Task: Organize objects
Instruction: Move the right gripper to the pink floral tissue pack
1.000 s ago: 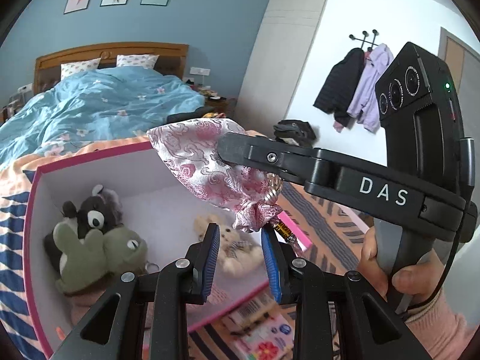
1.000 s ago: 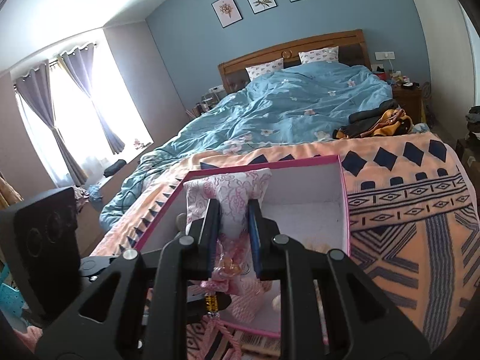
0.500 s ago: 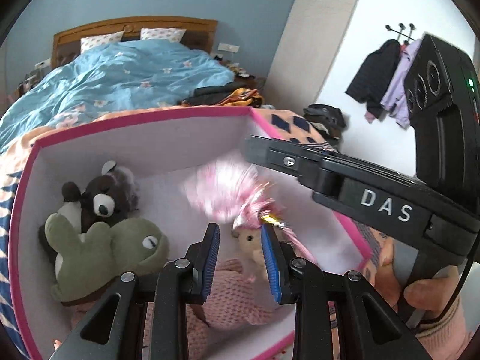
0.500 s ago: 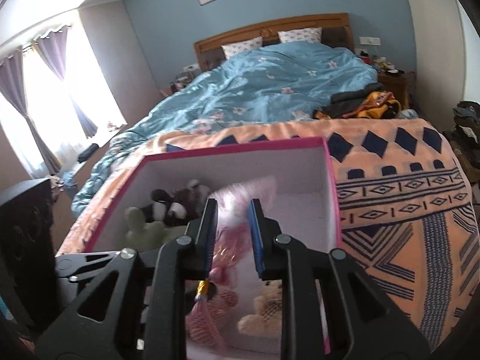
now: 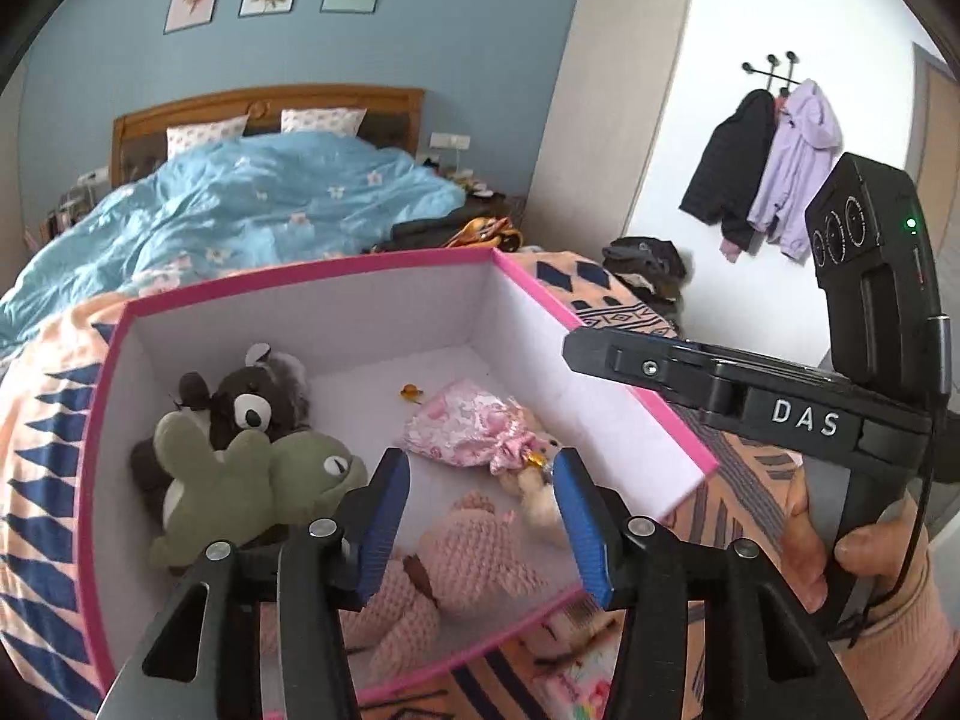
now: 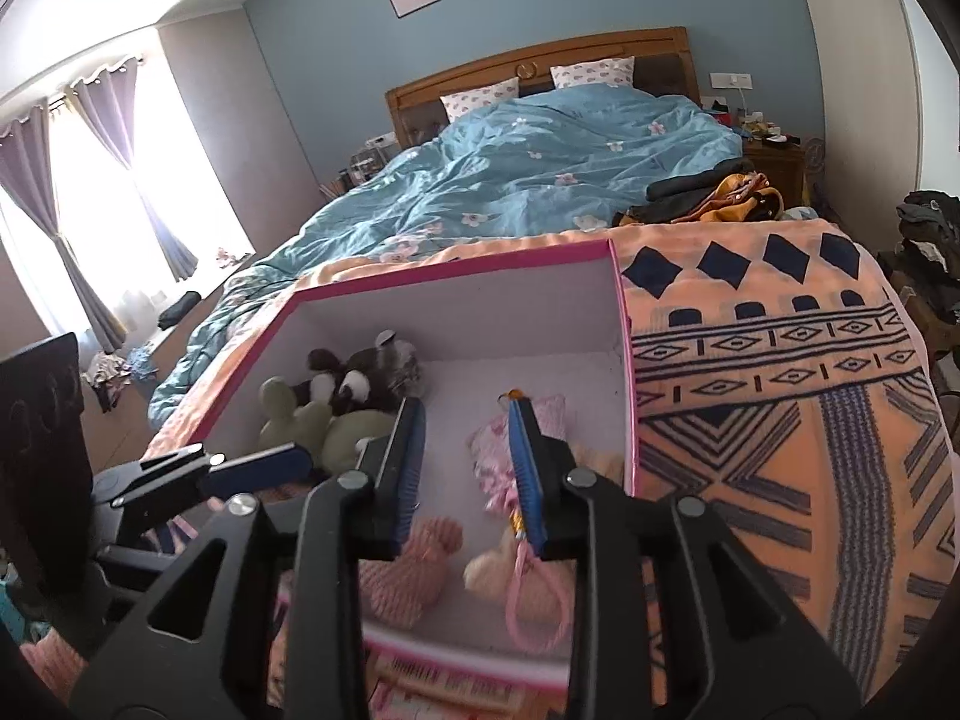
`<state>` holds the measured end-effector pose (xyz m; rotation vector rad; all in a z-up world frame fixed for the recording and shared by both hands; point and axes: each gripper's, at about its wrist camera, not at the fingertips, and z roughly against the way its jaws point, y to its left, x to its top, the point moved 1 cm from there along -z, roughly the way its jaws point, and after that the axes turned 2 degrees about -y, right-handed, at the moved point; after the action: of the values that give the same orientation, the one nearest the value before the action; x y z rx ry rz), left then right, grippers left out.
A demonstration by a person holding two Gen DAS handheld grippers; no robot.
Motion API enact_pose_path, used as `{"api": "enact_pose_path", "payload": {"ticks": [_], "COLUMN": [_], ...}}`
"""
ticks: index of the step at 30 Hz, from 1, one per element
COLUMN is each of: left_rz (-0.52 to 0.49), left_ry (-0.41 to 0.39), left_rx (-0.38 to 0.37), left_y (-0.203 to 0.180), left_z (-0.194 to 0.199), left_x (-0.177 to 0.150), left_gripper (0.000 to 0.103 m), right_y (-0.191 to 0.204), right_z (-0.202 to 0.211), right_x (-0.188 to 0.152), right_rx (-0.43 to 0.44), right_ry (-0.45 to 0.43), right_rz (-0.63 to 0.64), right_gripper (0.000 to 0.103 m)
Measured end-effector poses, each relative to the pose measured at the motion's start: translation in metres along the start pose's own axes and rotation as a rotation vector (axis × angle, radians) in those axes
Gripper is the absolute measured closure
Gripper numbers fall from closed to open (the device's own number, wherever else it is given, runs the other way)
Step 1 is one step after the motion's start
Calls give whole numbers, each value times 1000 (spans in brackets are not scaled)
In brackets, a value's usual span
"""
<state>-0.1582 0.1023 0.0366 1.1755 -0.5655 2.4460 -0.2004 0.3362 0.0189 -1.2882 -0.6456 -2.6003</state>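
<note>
A pink-rimmed white box [image 5: 312, 282] [image 6: 624, 372] stands on the patterned blanket. A pink silk pouch [image 5: 462, 429] [image 6: 489, 450] with a pink cord lies on the box floor, free of both grippers. Around it lie a green frog plush [image 5: 258, 474] [image 6: 336, 426], a dark raccoon plush [image 5: 246, 402] [image 6: 354, 381], a pink knitted toy [image 5: 462, 570] [image 6: 408, 570] and a small cream bear [image 5: 537, 495] [image 6: 498, 576]. My left gripper [image 5: 480, 525] is open and empty above the box's near side. My right gripper [image 6: 465, 474] is open and empty above the pouch.
The orange and navy patterned blanket [image 6: 780, 390] covers the bed's foot, with a blue duvet [image 6: 540, 180] behind. Clothes [image 6: 714, 192] lie on the bed's right edge. Coats [image 5: 768, 168] hang on the wall. A small packet [image 5: 570, 684] lies in front of the box.
My right gripper carried the pink pouch down into the box and opened; the pouch now lies on the box floor. My left gripper opened wider.
</note>
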Motion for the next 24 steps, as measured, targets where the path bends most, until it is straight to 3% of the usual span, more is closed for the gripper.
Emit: {"api": "enact_pose_path", "payload": {"ticks": [12,24], "left_rz": [-71,-46], "left_ry": [-28,86], "left_rx": [-49,-57], "left_y": [-22,-35], "left_z": [44,27], "left_x": [-35,-89], "left_gripper": [52,52], "right_y": [-1,-14], "right_z": [70,64], "right_x": [-41,-110], "right_rx": [70,56], "right_ry": [-61,62], "right_rz": [-1,-59], "right_gripper": [63,56]}}
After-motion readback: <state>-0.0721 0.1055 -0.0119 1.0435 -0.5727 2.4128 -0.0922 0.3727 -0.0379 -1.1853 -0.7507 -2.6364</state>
